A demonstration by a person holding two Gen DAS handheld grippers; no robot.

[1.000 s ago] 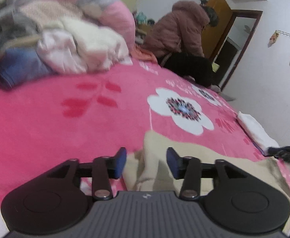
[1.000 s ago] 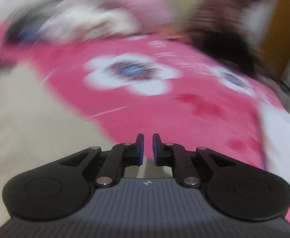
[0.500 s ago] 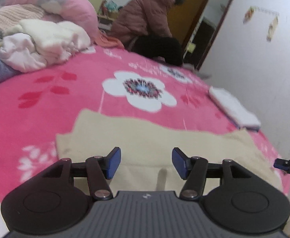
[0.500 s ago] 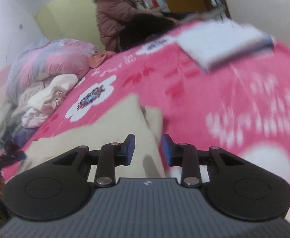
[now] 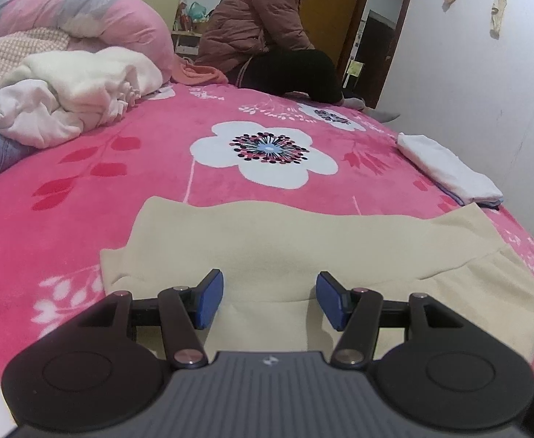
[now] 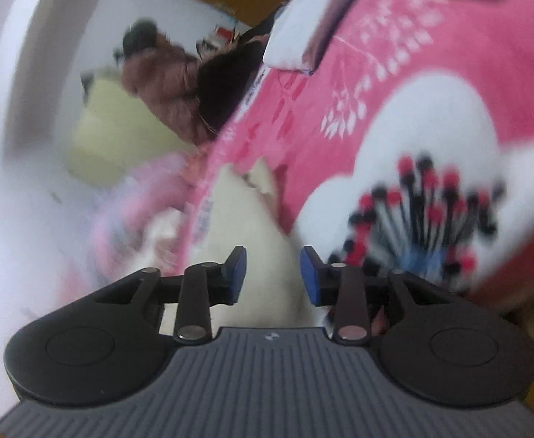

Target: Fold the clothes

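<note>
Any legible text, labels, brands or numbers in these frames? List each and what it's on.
No readable text.
Small pale logo mark on the grey ribbed body behind the left claw: a symbol, no letters.
Same mark behind the right claw: blurred.
Yellow paper note on the dark door frame: too small to read.

Bare blanket (image 5: 150, 168) beyond clothes pile (image 5: 69, 91)

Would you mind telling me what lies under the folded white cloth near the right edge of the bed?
The folded white cloth rests on the pink floral blanket. A thin dark-blue edge peeks out beneath its near end; what that layer is stays covered.
</note>
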